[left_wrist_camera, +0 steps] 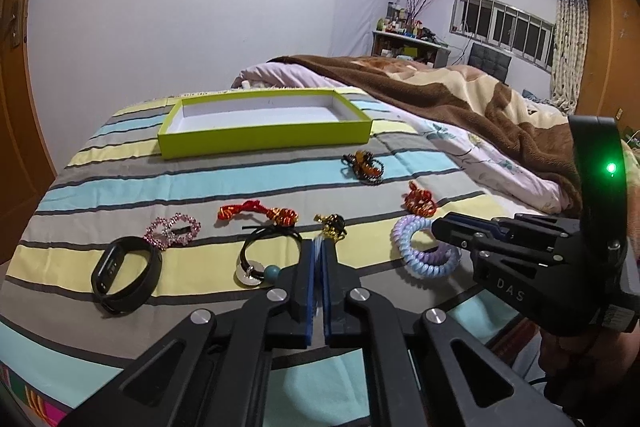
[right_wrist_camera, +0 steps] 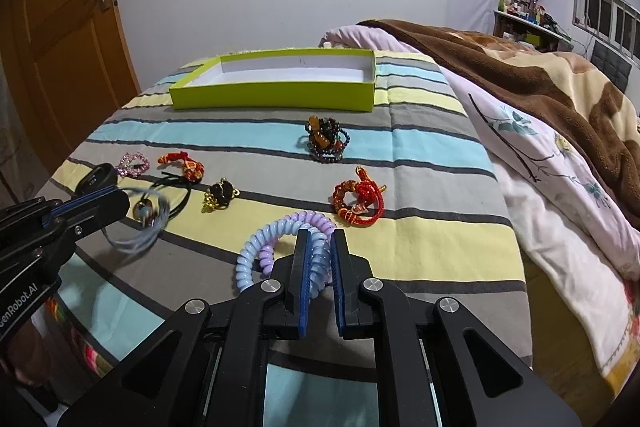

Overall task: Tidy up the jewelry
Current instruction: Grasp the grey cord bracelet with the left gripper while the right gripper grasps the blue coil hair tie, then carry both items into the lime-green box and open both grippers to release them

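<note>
An empty lime-green box (left_wrist_camera: 264,138) (right_wrist_camera: 276,94) sits at the far end of the striped bedspread. My left gripper (left_wrist_camera: 319,245) is shut on a thin pale-blue bracelet (right_wrist_camera: 138,223), which hangs blurred from its tips. My right gripper (right_wrist_camera: 320,235) is closed around a coil of the purple-blue spiral hair tie (right_wrist_camera: 256,251) (left_wrist_camera: 420,251). Loose on the spread lie a black smart band (left_wrist_camera: 126,273), pink bead bracelet (left_wrist_camera: 174,231), red cord charm (left_wrist_camera: 260,211), black cord necklace (left_wrist_camera: 264,247), black-gold charm (left_wrist_camera: 332,225), red bead bracelet (right_wrist_camera: 356,201) and dark bead bracelet (right_wrist_camera: 326,141).
A brown and cream blanket (right_wrist_camera: 540,83) over a floral quilt (right_wrist_camera: 560,187) is piled on the right side of the bed. An orange door (right_wrist_camera: 52,39) stands at left. The bed's near edge runs below the grippers.
</note>
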`<state>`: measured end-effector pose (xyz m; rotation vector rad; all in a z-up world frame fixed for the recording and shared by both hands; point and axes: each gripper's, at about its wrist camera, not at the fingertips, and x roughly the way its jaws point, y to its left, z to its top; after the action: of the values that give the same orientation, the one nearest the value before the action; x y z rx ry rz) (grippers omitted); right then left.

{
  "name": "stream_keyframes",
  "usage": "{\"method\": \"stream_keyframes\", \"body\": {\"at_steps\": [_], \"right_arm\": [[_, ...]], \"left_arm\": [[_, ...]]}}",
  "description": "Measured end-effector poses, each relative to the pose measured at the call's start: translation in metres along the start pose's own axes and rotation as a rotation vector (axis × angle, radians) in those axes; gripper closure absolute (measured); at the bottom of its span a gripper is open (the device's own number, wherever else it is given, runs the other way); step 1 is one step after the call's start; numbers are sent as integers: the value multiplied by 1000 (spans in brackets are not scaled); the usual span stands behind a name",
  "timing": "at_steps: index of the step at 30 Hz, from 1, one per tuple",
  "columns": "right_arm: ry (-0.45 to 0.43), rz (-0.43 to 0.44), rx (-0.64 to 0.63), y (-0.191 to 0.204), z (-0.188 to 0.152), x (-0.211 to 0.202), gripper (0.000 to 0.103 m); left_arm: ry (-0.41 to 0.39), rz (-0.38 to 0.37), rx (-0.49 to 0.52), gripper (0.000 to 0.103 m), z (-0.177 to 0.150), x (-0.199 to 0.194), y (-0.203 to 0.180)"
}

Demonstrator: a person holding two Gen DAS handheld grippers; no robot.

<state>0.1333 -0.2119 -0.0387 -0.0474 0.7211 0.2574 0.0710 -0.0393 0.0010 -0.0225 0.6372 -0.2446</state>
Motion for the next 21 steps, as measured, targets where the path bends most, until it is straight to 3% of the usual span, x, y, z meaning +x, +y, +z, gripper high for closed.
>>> {"method": "stream_keyframes", "body": {"at_steps": [8, 21], "right_arm": [[-37, 30, 11, 3, 11, -17, 93], [-77, 54, -34, 12, 55, -8, 93]], "left_arm": [[-20, -16, -16, 100, 9, -13, 5], [-28, 53, -14, 100, 47, 0, 31]]}}
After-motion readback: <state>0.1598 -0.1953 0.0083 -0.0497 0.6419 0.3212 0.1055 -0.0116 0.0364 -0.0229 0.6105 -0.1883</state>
